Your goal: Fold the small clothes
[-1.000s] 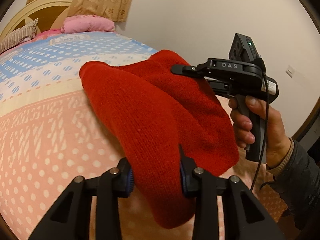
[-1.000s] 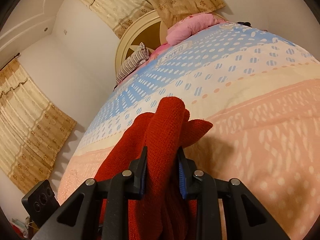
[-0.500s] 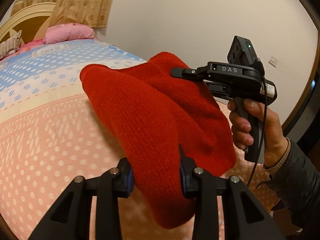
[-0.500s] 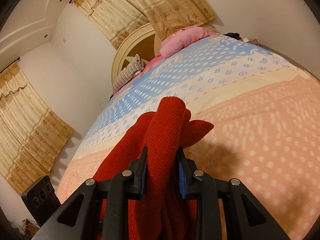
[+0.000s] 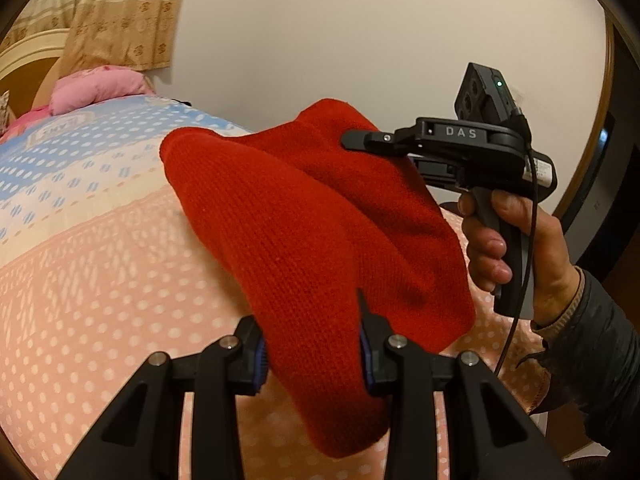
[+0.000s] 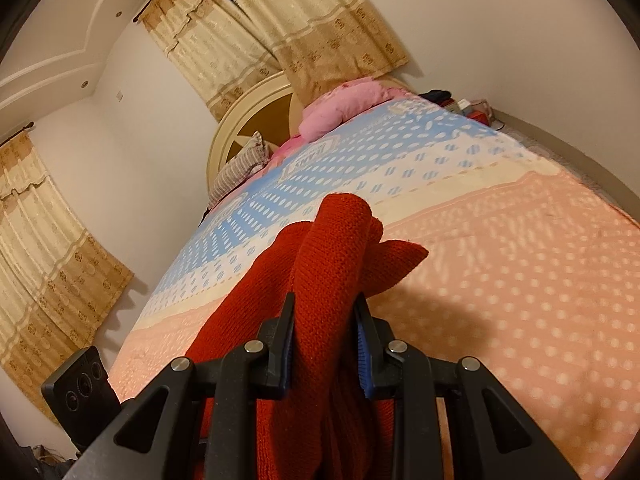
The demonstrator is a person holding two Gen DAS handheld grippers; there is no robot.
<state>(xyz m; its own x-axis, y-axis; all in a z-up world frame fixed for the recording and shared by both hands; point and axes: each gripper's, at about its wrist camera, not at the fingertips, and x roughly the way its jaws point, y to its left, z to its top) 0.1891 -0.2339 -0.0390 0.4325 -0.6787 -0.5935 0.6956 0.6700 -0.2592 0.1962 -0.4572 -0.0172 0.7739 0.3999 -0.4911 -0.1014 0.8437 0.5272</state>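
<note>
Red knit garment (image 5: 304,216), doubled over, suspended above bedspread (image 5: 80,280).
Left gripper (image 5: 312,344) and right gripper (image 6: 325,332) each clamp a bunched edge between their fingers.

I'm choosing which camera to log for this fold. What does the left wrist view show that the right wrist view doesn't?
Only the left wrist view shows the right tool from outside, pinching the red knit, and the hand holding it. Only the right wrist view shows the striped pillow, the ceiling and a second curtain. Both show the knit clamped between that camera's own fingers, held over the bedspread, plus the pink pillow.
</note>
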